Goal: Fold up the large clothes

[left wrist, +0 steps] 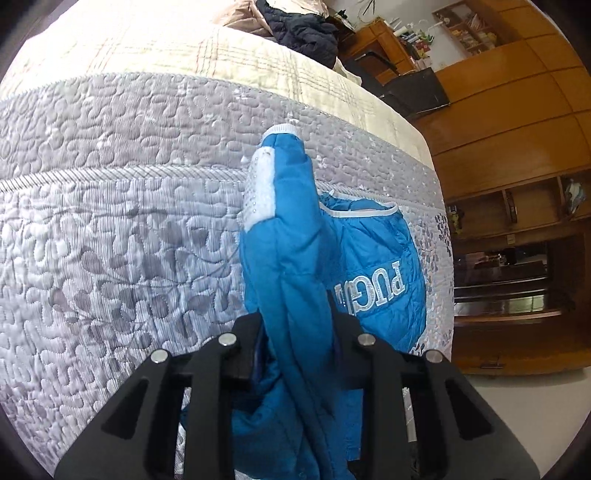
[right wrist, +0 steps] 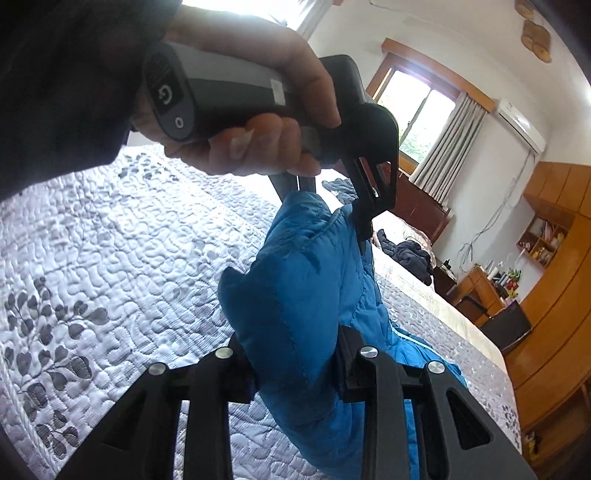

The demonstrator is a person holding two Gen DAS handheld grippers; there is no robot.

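On the left of the left wrist view lies the bed (left wrist: pixel 110 221), covered by a grey quilted bedspread (left wrist: pixel 122 155) stitched with leaf patterns. Toward the middle, the left gripper (left wrist: pixel 295 332) has its black fingers (left wrist: pixel 242 350) clenched on a bunched fold of a blue padded jacket (left wrist: pixel 288 258). A sleeve rises from the grip, ending in a white ribbed cuff (left wrist: pixel 282 129) with a white patch just below it. To the right of the sleeve, the body of the jacket rests on the bedspread, showing white letters (left wrist: pixel 373 286) that read upside down. Farther right stands a wooden wardrobe (left wrist: pixel 517 129), and at the far end of the bed lies a dark garment (left wrist: pixel 303 29).

In the right wrist view, the bedspread (right wrist: pixel 110 258) again fills the left side. At upper left a hand (right wrist: pixel 251 92) holds the grey handle of the left gripper (right wrist: pixel 364 218), whose fingers pinch the top of the jacket (right wrist: pixel 295 277). Below, the right gripper (right wrist: pixel 297 365) is clamped on a thick fold of the same jacket, which hangs between the two grippers above the bed. To the right are a window (right wrist: pixel 417 110) with curtains and a wooden desk (right wrist: pixel 476 291).
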